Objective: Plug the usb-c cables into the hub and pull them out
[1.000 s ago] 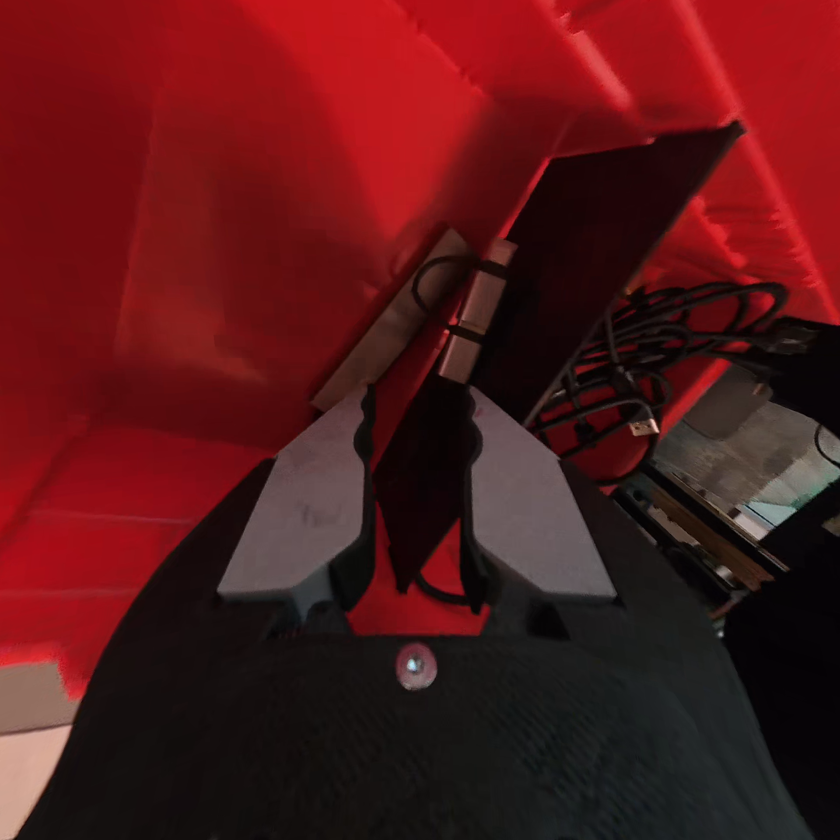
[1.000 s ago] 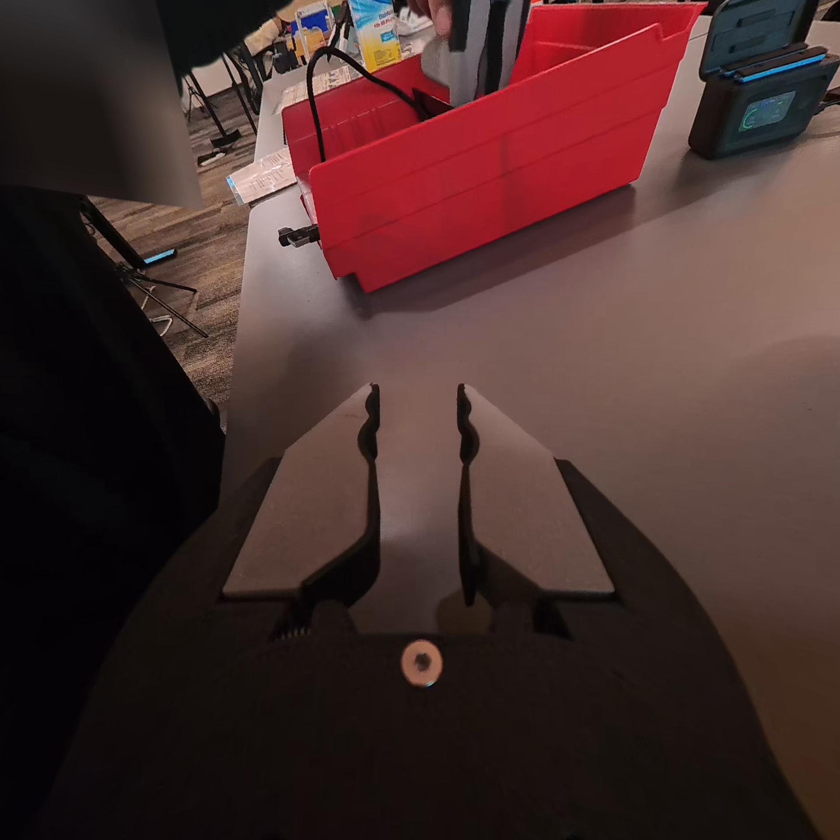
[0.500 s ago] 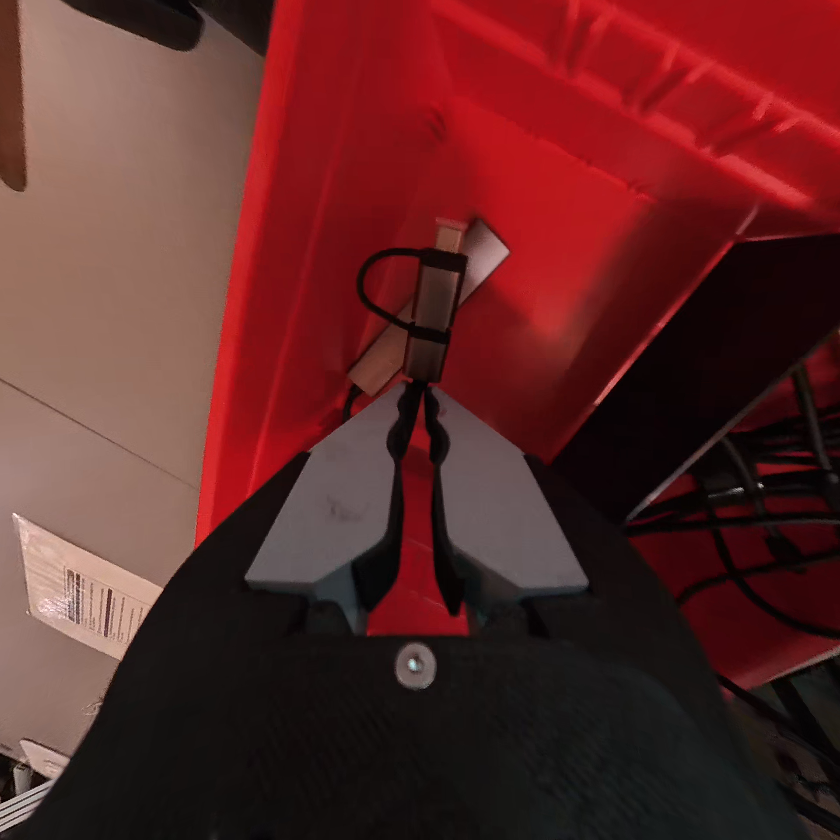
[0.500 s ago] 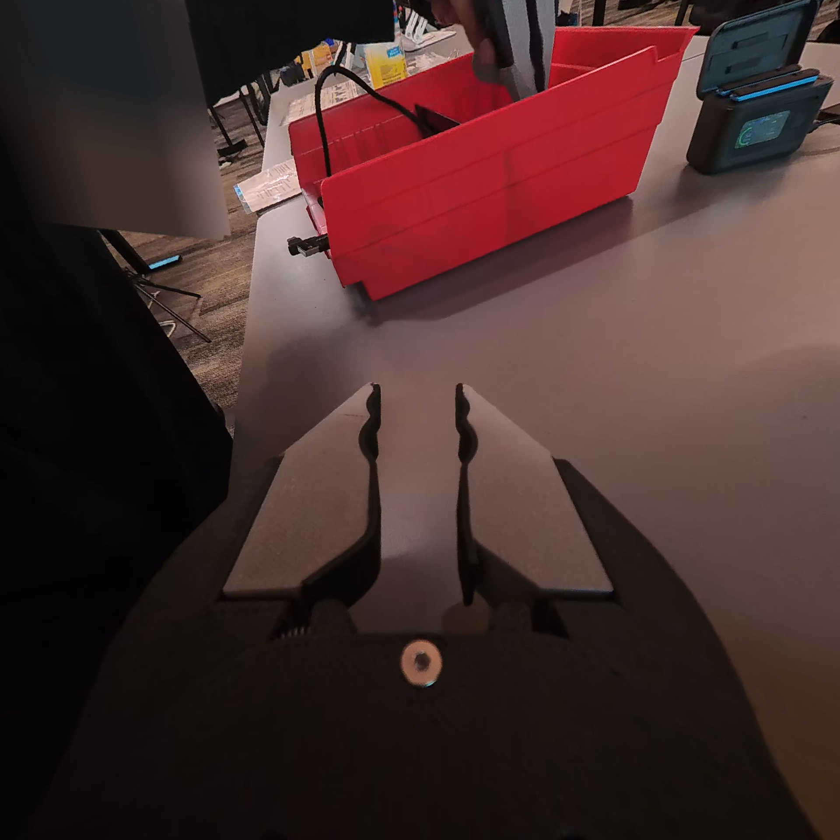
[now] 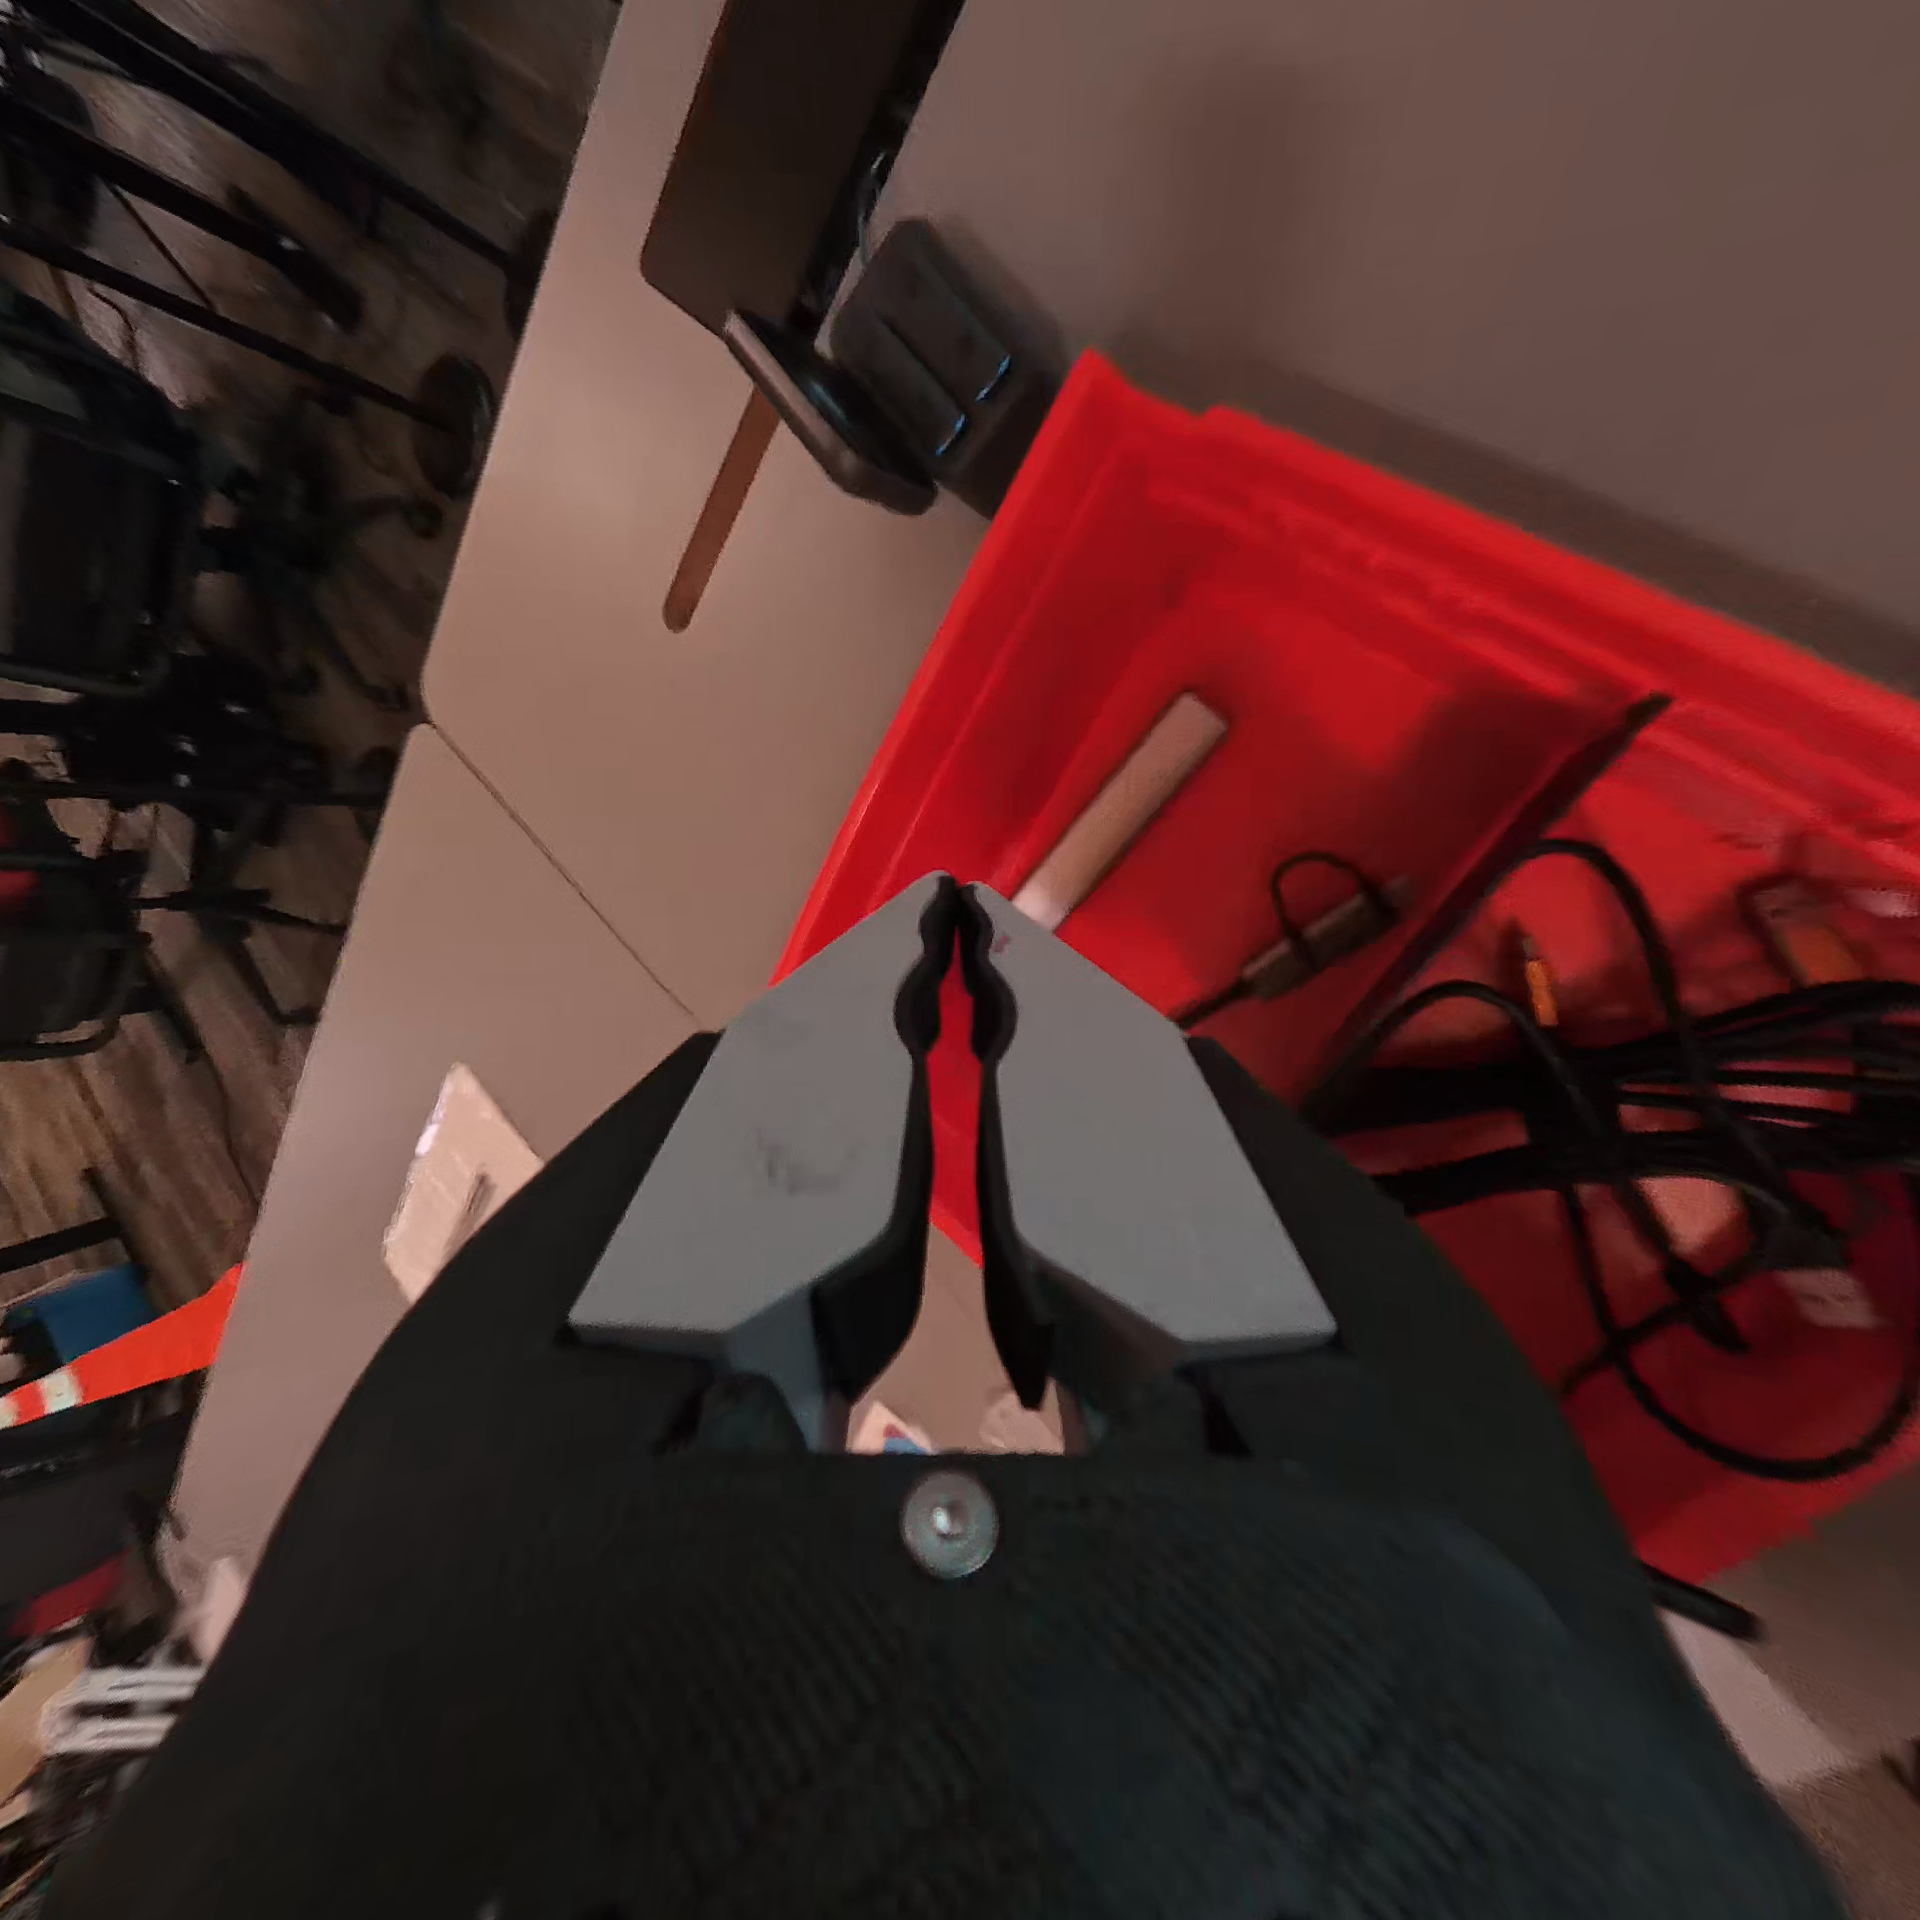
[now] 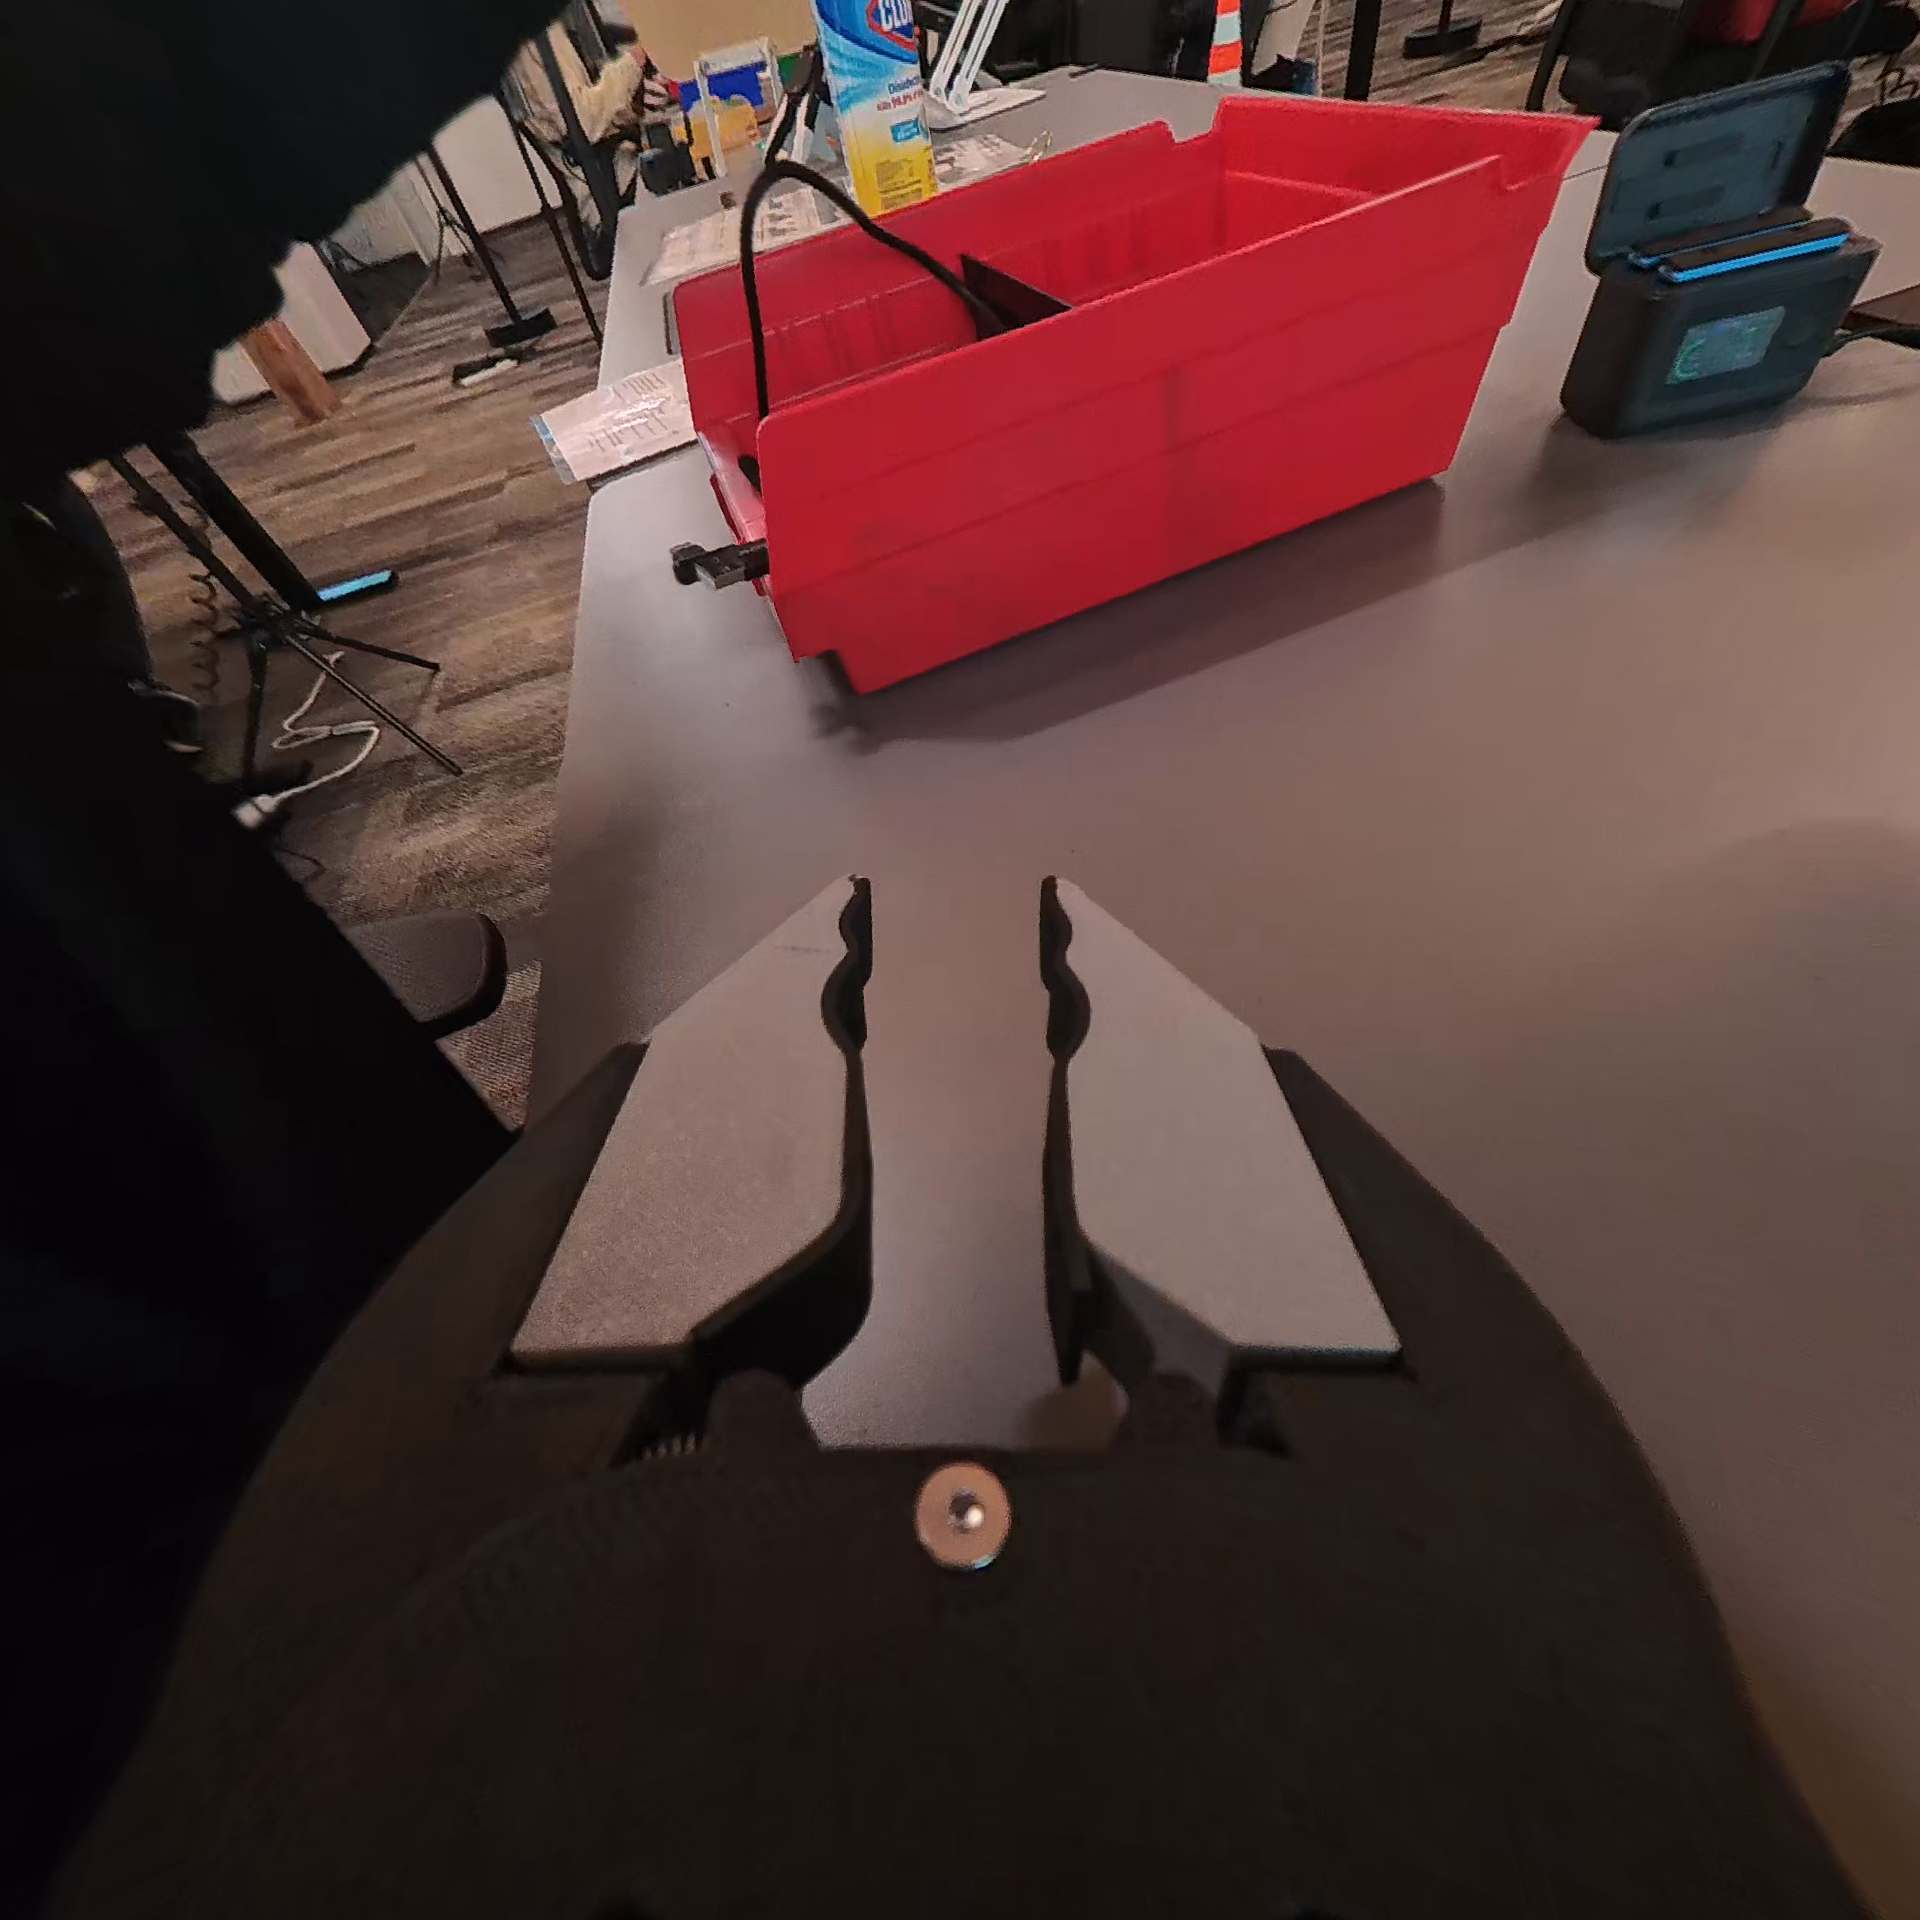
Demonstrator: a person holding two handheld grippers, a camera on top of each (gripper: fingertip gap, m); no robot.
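In the left wrist view my left gripper [image 5: 956, 896] hovers above the near corner of the red bin [image 5: 1049, 582]. Its fingertips touch and nothing shows between the pads. In the bin's left compartment lie a flat silver hub [image 5: 1127, 795] and a small grey hub with a looped black cable [image 5: 1325, 935]. A bundle of black USB cables [image 5: 1683, 1081] fills the compartment beyond the black divider [image 5: 1507, 852]. In the right wrist view my right gripper [image 6: 956, 904] is open and empty over the grey table [image 6: 1351, 831], well short of the red bin [image 6: 1143, 447].
A black cable [image 6: 779, 260] arches out of the bin's left end and a plug [image 6: 717, 563] sticks out beside it. A dark case with blue trim [image 6: 1714, 312] stands right of the bin. A bottle [image 6: 873, 94] and papers [image 6: 613, 426] lie behind. The table edge [image 6: 571, 727] runs along the left. The tips of one gripper are about 35 cm away from the tips of the other. From my left tips it is roughly 15 cm to the flat silver hub [image 5: 1127, 795]; from my right, 35 cm.
My left gripper shut near the small grey hub's cable, then rose out of the bin; the hub stayed lying inside. The right gripper held still and open.
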